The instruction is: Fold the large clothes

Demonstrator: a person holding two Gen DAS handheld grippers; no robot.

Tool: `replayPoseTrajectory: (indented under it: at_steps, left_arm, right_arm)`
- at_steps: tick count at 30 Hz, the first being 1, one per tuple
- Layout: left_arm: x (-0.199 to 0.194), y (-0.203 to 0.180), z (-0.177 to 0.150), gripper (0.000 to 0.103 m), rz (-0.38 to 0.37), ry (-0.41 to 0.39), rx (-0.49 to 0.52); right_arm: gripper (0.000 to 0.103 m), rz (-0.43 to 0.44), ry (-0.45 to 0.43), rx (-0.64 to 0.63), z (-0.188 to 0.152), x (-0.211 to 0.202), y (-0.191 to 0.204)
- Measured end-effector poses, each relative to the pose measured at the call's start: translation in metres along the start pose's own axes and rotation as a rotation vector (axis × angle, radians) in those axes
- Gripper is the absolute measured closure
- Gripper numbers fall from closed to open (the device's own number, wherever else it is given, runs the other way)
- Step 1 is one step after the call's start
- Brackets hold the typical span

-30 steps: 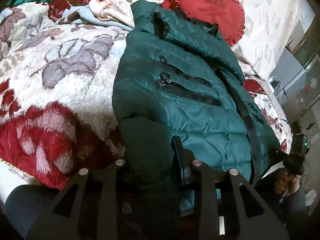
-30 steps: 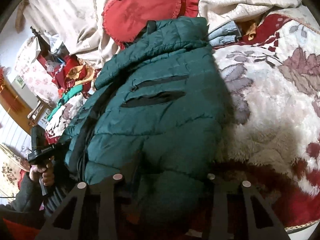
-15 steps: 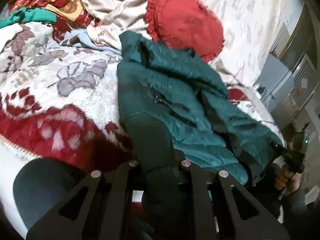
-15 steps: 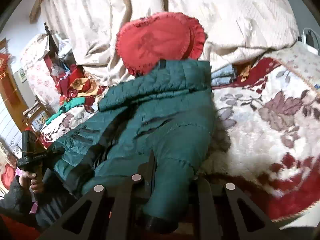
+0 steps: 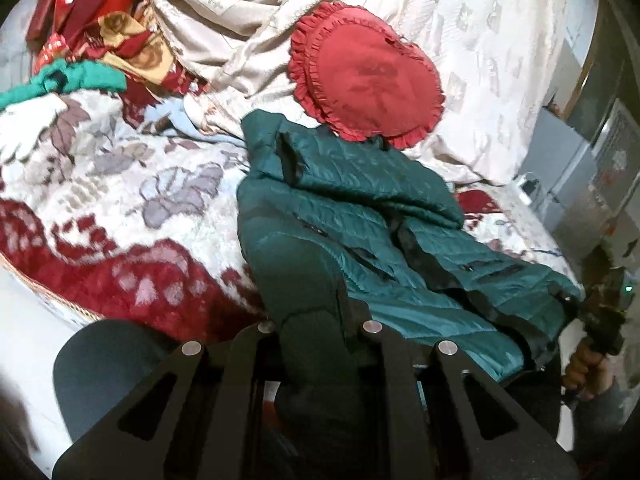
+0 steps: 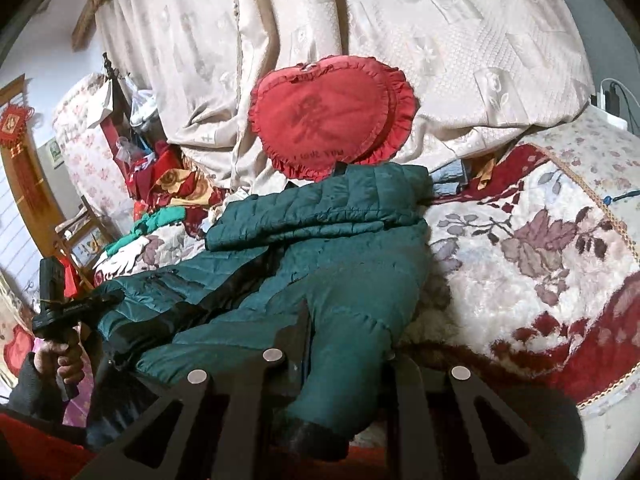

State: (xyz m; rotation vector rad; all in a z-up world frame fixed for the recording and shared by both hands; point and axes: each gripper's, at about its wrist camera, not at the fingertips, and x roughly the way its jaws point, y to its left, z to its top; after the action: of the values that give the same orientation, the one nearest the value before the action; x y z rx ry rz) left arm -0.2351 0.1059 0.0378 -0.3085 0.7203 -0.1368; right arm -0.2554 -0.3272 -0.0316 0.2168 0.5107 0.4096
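Two grippers are pinching the green puffy jacket (image 5: 360, 216) lying on the flowery blanket (image 5: 120, 200). The left gripper (image 5: 312, 332) is squeezing one sleeve tight, and the right gripper (image 6: 344, 356) is squeezing the other. A red heart pillow (image 6: 328, 116) is leaning just behind the jacket's collar.

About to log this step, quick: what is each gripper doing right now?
Left gripper: closed on a sleeve of the green jacket.
Right gripper: closed on the jacket's other sleeve.
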Motion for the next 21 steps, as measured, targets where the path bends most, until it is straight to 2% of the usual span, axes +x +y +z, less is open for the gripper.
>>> replayPoseTrajectory:
  at_steps: [2,5,11,13,21]
  left_arm:
    - [0.005,-0.005,0.0,0.091,0.058,-0.017,0.054]
    - [0.025,-0.005,-0.006,0.09,0.125,0.004,0.102]
    - [0.059,0.004,-0.012,0.09,0.165,0.063,0.013]
    - [0.063,0.003,-0.009,0.09,0.168,0.056,-0.007]
    - [0.075,-0.004,-0.013,0.088,0.231,0.097,0.013]
  right_arm:
    - [0.091,-0.002,0.001,0.001,0.001,0.004,0.0]
    - [0.091,-0.017,0.026,0.008,-0.001,0.017,-0.005]
    - [0.091,-0.034,0.083,0.029,-0.005,0.033,-0.01]
    - [0.091,-0.05,0.114,0.03,-0.006,0.039,-0.011]
    - [0.091,-0.059,0.152,-0.01,0.004,0.046,-0.011]
